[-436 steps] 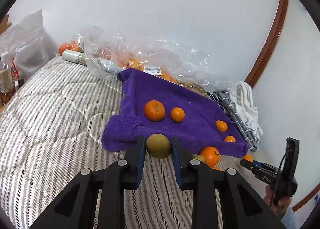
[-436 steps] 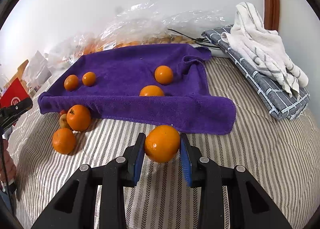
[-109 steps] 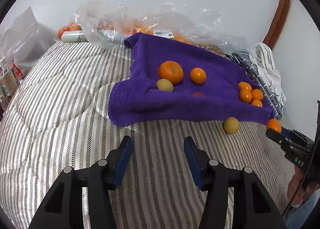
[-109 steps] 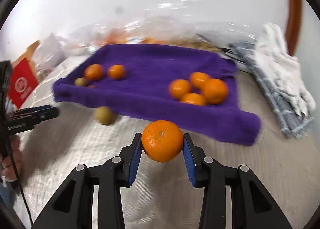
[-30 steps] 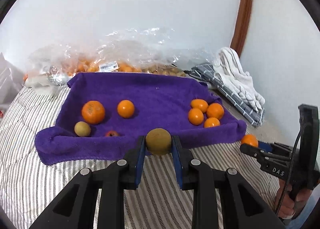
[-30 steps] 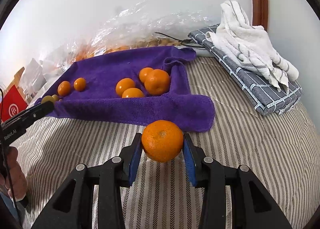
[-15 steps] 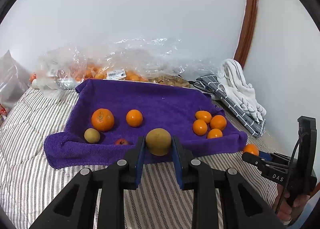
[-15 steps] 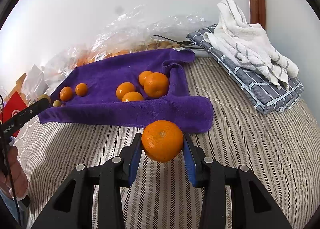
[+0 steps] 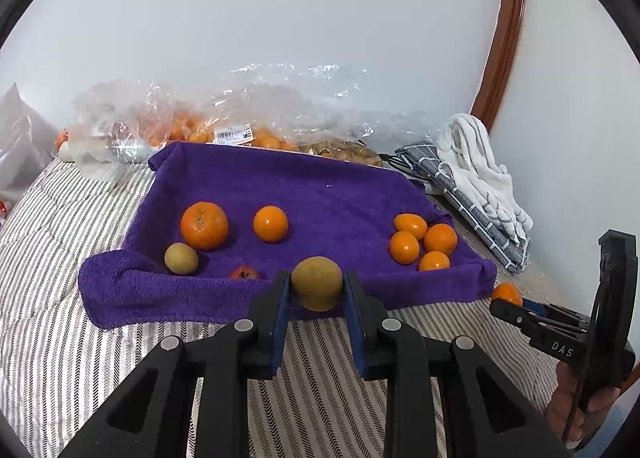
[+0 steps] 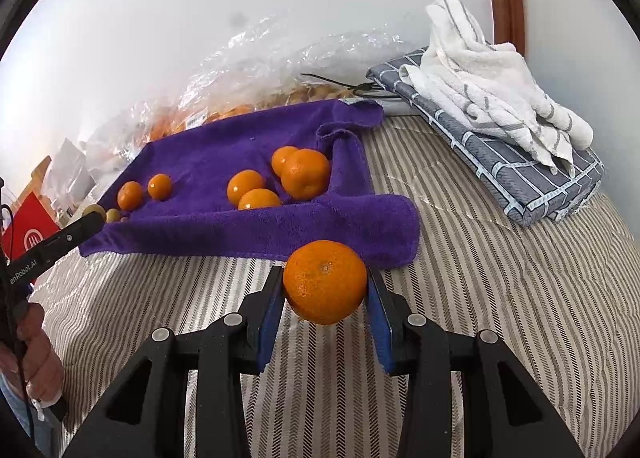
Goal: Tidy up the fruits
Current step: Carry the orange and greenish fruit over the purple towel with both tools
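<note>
Since half second back, towel sits lower in our left view. Left tool (image 9: 316, 286) clamped on brown-green fruit (image 9: 317, 283), right tool (image 10: 325, 285) clamped on orange (image 10: 325, 281), both above bed near purple towel (image 9: 340, 194) front edge. Carry step; next we place each by matching group.

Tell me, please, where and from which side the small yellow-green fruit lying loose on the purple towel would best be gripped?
Grip the small yellow-green fruit across its widest middle, coming from above. It is round, and the towel's raised front fold blocks a low approach. The large orange sits close behind it to the right, so probably set the pads on its left and front-right sides.
</note>
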Available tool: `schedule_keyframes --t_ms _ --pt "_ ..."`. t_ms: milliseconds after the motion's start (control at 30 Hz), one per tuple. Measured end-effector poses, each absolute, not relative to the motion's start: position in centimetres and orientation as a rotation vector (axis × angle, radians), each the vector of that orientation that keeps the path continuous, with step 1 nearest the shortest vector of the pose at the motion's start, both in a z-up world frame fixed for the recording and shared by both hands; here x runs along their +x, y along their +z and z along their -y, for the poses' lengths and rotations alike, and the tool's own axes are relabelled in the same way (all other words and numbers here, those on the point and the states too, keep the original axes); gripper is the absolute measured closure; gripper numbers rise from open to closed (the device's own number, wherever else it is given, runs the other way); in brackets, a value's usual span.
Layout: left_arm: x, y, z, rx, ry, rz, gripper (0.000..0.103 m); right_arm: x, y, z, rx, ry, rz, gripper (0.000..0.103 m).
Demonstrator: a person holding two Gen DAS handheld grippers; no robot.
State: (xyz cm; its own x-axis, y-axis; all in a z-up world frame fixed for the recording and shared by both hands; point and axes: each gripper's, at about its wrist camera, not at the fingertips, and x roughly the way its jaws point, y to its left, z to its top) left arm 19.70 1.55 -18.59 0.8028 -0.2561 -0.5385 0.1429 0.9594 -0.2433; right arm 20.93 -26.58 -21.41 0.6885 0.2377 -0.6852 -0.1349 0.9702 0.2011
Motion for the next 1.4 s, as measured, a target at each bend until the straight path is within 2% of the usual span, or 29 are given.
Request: schedule_keyframes --t_ms 300,567,767,967,1267,1400 --pt "19.8 -16.6 -3.5 -0.245 -0.187 -0.585 0.078 21.6 -19.1 26.5 0.118 0.237 -0.77 0.063" --pt "23.0 -7.7 -5.1 -0.21 -0.248 -0.507 0.078 26.4 -11.9 23.9 0.04 0.335 -0.643 0.063" --pt "28.0 -4.3 -7.3 -0.234 -0.153 -0.463 0.078 33.0 -8.7 20.9 0.045 0.365 -0.6 0.063" --pt "33.7 -6.7 -8.3 -0.284 -0.109 -0.529 0.078 38.2 -8.8 18.4 0.052 0.392 -0.606 0.063" --pt "38.8 -14.4 -9.0 -0.278 -0.05 -0.741 0.078 43.1 -15.3 18.9 0.059 0.331 -0.775 0.063" --pt "39.2 -15.8 -9.0 -0.283 -0.058 -0.786 0.078 44.1 -17.2 19.6 0.038 0.29 -0.844 0.063"
